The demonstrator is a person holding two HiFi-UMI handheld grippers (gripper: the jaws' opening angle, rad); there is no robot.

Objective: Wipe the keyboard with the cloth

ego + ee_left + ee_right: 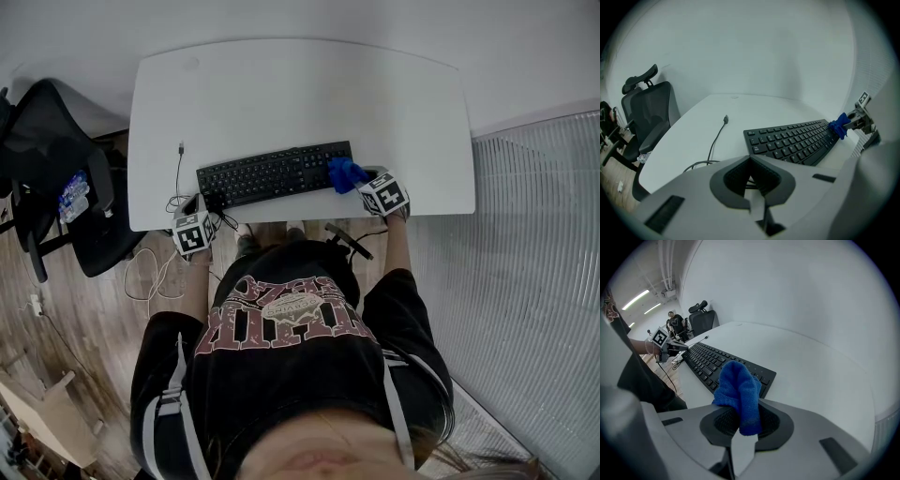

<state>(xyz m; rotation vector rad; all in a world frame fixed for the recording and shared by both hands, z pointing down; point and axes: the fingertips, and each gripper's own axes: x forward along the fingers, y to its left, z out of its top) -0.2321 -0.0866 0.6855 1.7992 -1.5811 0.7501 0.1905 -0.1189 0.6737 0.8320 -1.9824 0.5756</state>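
Observation:
A black keyboard (272,174) lies near the front edge of the white desk (300,89). My right gripper (364,182) is at the keyboard's right end, shut on a blue cloth (345,173). In the right gripper view the cloth (738,390) bulges up out of the jaws (743,413), just short of the keyboard's (717,364) near corner. My left gripper (210,210) is off the keyboard's front left corner. In its own view the jaws (750,161) are shut with nothing between them, and the keyboard (792,140) lies ahead to the right.
A thin dark cable (179,173) with a loose plug runs across the desk left of the keyboard and coils at the desk edge (701,165). A black office chair (56,178) stands left of the desk. A wall lies behind the desk.

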